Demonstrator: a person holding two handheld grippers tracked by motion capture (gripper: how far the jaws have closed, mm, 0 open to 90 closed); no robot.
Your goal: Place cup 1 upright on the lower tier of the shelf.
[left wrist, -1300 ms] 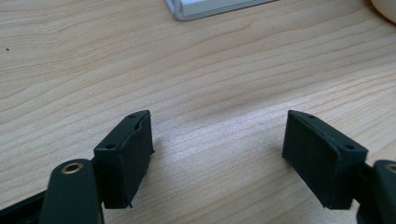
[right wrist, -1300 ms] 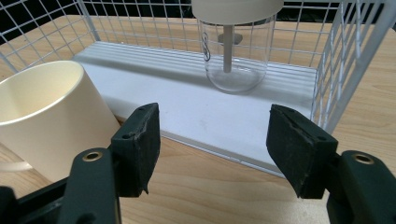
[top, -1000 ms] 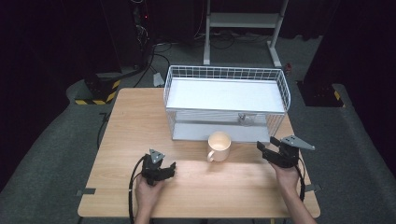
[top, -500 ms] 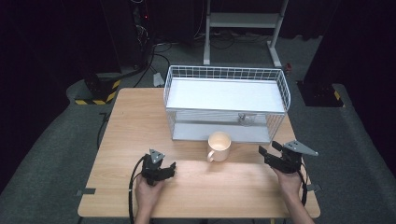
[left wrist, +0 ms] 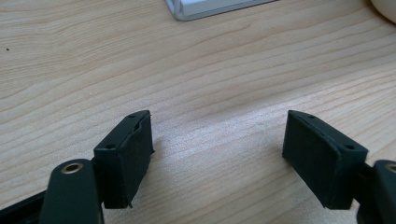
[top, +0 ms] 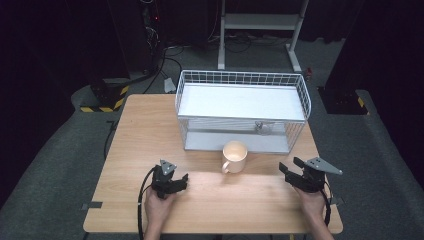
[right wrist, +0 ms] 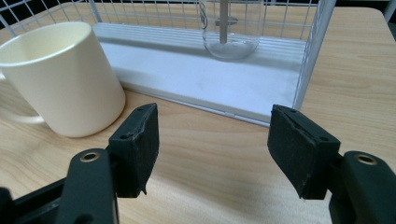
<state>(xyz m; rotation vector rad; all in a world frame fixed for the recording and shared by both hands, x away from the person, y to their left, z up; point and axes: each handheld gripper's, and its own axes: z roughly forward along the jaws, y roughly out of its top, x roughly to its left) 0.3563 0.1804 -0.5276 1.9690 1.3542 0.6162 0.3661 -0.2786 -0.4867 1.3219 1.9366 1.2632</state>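
I see cream mug (top: 235, 156) | upright, empty, handle toward lower left | centre of high view frame, just before wire rack (top: 242, 111) front

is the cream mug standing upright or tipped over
Upright. The cream mug rests on its base on the table, open mouth facing up.

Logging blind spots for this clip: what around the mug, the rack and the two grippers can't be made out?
- Mug: its inside bottom is too small in the high view; the right gripper view's left edge cuts off its handle.
- Glass on the wire rack's lower shelf: the top edge crops it in the right gripper view; tiny and behind wires in the high view.
- Left gripper: the left gripper view's top right corner crops the mug to a sliver.
- Right gripper: open jaws, nothing between.
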